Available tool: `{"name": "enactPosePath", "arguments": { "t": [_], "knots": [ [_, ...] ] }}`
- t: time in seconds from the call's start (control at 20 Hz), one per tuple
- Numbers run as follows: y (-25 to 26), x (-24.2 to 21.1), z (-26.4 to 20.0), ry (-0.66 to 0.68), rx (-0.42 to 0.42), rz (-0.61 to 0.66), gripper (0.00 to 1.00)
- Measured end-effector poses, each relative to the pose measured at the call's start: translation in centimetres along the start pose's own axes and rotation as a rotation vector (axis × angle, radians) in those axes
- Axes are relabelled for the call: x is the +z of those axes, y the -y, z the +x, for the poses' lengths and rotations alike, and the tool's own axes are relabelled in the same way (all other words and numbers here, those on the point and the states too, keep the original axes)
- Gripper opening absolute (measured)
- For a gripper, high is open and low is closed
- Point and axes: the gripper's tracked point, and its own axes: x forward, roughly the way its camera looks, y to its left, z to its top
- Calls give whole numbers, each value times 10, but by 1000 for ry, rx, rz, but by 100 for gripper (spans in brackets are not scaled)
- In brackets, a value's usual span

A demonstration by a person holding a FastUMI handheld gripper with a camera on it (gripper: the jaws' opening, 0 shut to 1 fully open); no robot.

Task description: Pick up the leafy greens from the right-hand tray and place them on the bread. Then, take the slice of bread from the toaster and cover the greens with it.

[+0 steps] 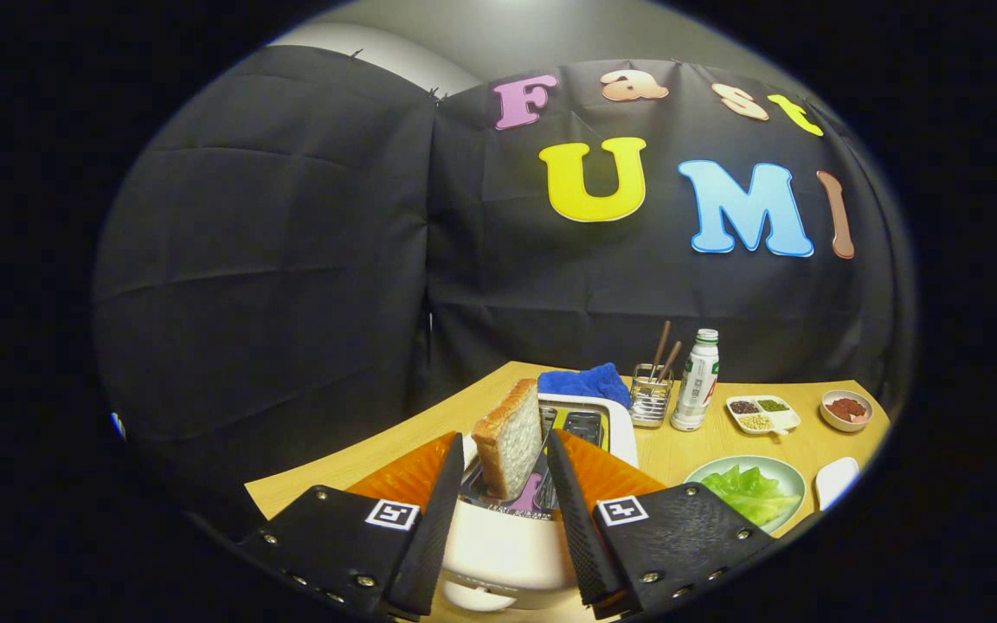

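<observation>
I hover my fingers [504,484] spread wide, gripping nothing, either side of the porous bread slice [509,441] standing tilted in the glossy white toaster [507,545]; ruffled leafy greens [749,493] fill the round plate [788,472] nearby.

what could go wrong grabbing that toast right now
The hand-held gripper is open around the tilted slice of brown-crusted bread, touching neither side. Closing off-centre could tip or crush it. The fingers sit close to the white toaster and could snag its slot. The leafy greens lie on the pale green plate.
</observation>
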Motion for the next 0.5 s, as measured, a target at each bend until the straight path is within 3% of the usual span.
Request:
{"name": "enactPosePath", "arguments": {
  "t": [0.4, 0.5],
  "knots": [
    [9, 2, 24, 19, -100, -61, 56],
    [6, -1, 23, 9, -83, -100, 19]
  ]
}}
